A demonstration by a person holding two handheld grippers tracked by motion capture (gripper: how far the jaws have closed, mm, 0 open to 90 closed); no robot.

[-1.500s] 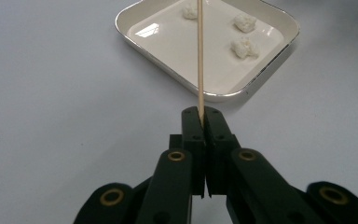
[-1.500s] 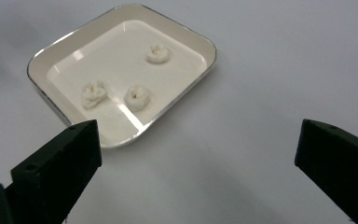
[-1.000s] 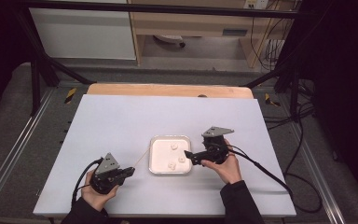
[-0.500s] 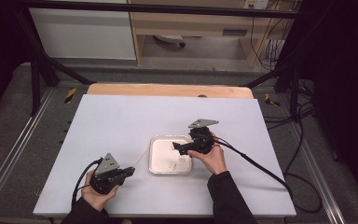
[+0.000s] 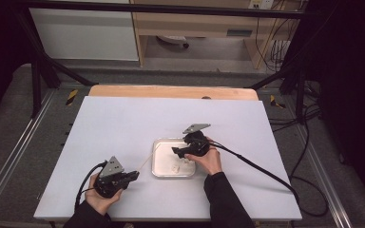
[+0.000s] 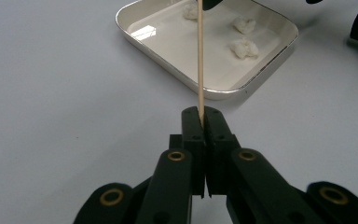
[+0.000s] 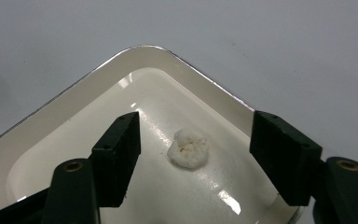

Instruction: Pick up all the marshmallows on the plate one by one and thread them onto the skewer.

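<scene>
A shallow white tray (image 5: 164,161) sits in the middle of the table with three white crumbly lumps in it. My left gripper (image 5: 134,175) rests at the front left, shut on a thin wooden skewer (image 6: 199,56) that points at the tray (image 6: 168,70). My right gripper (image 5: 175,151) hangs over the tray, tilted down. Its jaws have just been closing and stand either side of one lump (image 7: 189,148), with a gap on both sides of it. Two more lumps (image 6: 244,46) lie nearer the tray's right rim in the left gripper view.
The table is a pale sheet with a wooden strip (image 5: 171,91) along its far edge. Black cables (image 5: 256,166) trail from both grippers toward the right and the front. Dark frame posts stand beyond the table's far corners.
My right gripper has moved left from the tray's right edge to over the tray and has dropped lower, with its jaws narrower. The left gripper and skewer have stayed put.
</scene>
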